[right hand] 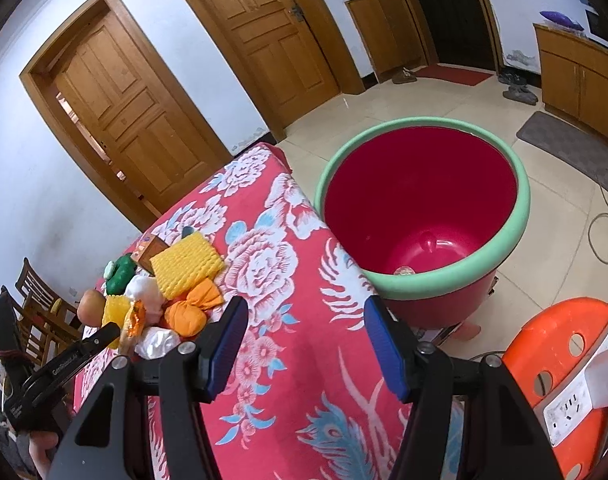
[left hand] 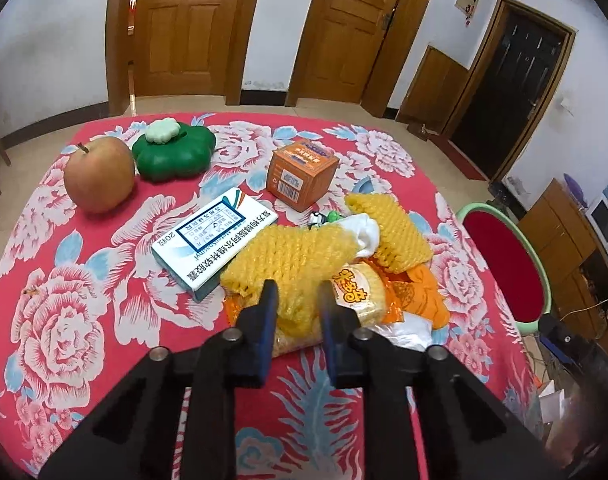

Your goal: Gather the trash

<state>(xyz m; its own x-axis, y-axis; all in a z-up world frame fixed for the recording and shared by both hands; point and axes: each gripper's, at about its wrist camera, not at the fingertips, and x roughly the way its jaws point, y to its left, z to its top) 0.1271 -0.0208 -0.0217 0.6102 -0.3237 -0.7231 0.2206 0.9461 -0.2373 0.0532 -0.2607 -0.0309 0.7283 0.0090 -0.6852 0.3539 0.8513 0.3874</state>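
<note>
A heap of trash lies on the red floral tablecloth (left hand: 83,280): a yellow foam net (left hand: 291,256), a second yellow foam net (left hand: 392,228), a snack packet (left hand: 360,288), orange wrappers (left hand: 424,292), white crumpled paper (left hand: 364,232). My left gripper (left hand: 297,300) has its jaws closed on the near edge of the first foam net. My right gripper (right hand: 304,324) is open and empty above the table edge, next to the red bin with a green rim (right hand: 424,216). The heap shows at left in the right wrist view (right hand: 183,272).
An apple (left hand: 99,176), a green flower-shaped container (left hand: 173,152), a white medicine box (left hand: 211,240) and an orange carton (left hand: 301,174) sit on the table. The bin (left hand: 504,264) stands right of the table. An orange stool (right hand: 564,360) with a power strip stands near the bin.
</note>
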